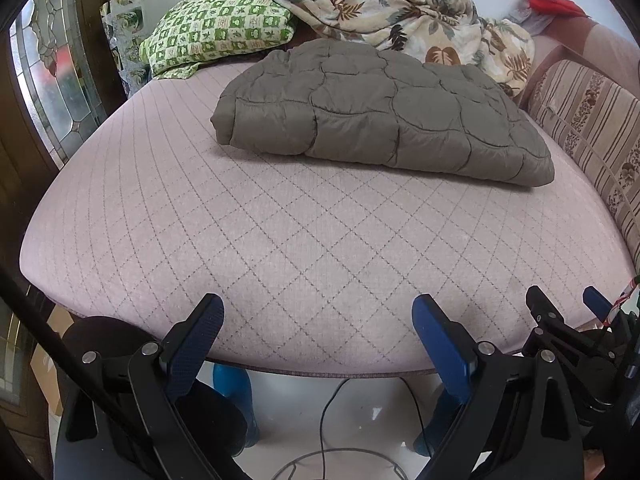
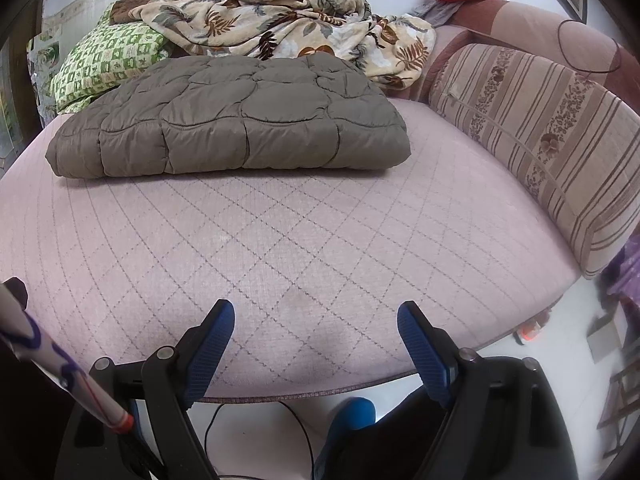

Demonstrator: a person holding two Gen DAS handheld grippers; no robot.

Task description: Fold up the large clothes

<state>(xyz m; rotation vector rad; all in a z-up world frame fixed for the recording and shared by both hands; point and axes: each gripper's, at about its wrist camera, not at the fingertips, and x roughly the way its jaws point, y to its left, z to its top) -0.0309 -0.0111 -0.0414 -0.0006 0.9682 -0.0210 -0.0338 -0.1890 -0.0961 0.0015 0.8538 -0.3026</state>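
On the pink quilted mattress (image 1: 280, 248), seen from the left wrist camera, a grey-brown padded jacket (image 1: 384, 116) lies folded into a thick rectangle, set toward the far half of the bed and resting flat on the cover. Behind it a green-and-white checked pillow (image 1: 216, 32) sits at the far left, and a crumpled cream blanket with a leaf print (image 1: 400, 20) spreads along the wall, its edge just behind the jacket. A striped bolster cushion (image 1: 592, 128) runs down the right side, with something red (image 1: 554, 0) on the sofa back beyond it. The left gripper (image 1: 318, 316) hangs over the near edge of the mattress with its blue-padded jaws spread wide and nothing between them, well apart from the jacket. The right gripper (image 1: 560, 300) shows at the lower right corner, also over the near edge. A dark cable (image 1: 328, 404) trails on the pale floor below.

From the right wrist camera, the folded jacket (image 2: 232, 120) lies across the far left part of the mattress (image 2: 320, 248), with the checked pillow (image 2: 108, 60) and leaf-print blanket (image 2: 288, 24) behind it and the striped bolster (image 2: 532, 136) to the right. The right gripper (image 2: 316, 320) stands wide, its blue pads empty, above the near rim of the bed and well short of the jacket. A white stick with purple markings and an orange band (image 2: 60, 364) crosses the lower left corner.
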